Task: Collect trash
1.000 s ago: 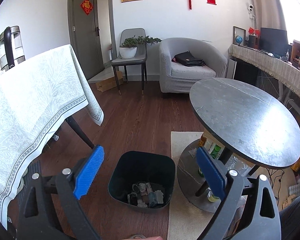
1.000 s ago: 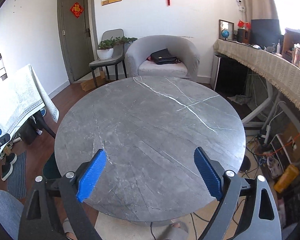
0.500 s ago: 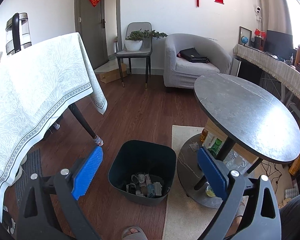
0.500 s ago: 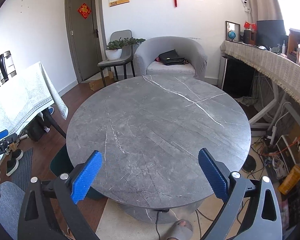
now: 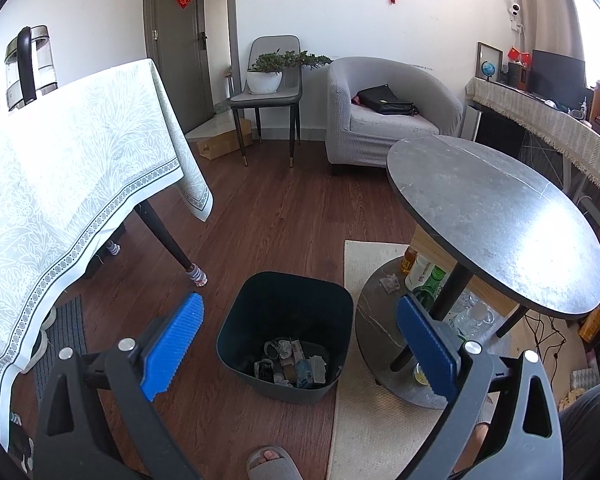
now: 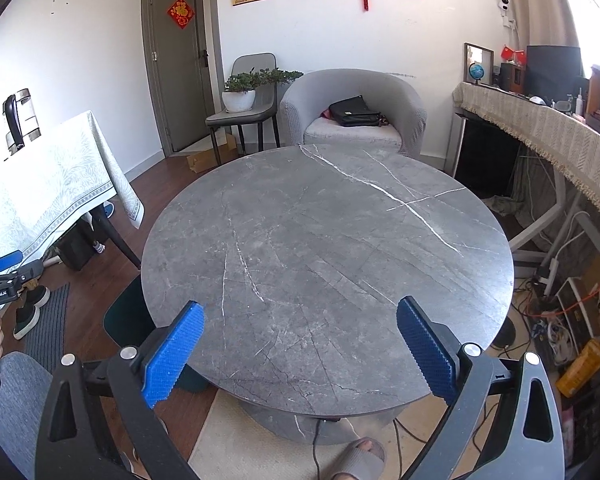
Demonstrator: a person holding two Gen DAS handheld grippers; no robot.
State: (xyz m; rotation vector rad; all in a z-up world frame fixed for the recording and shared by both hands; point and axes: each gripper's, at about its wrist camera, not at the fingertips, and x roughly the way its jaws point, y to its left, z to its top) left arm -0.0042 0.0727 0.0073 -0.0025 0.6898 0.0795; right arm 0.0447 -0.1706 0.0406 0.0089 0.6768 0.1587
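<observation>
Crumpled wrappers and paper scraps [image 5: 290,362] are seen lying at the bottom of the dark bin [image 5: 236,322], which stands on the wood floor just beside the round stone table [image 6: 328,256]. A small wad [image 5: 389,282] is left on the table's lower shelf, near the bottles [image 5: 422,280]. The left gripper [image 5: 300,350] is held above the bin, jaws wide and empty. The right gripper [image 6: 300,350], its jaws just opened wide with nothing between them, is aimed over the bare tabletop. A risk is judged: the wad could be missed under the top, or a bottle could be knocked over when it is reached for.
</observation>
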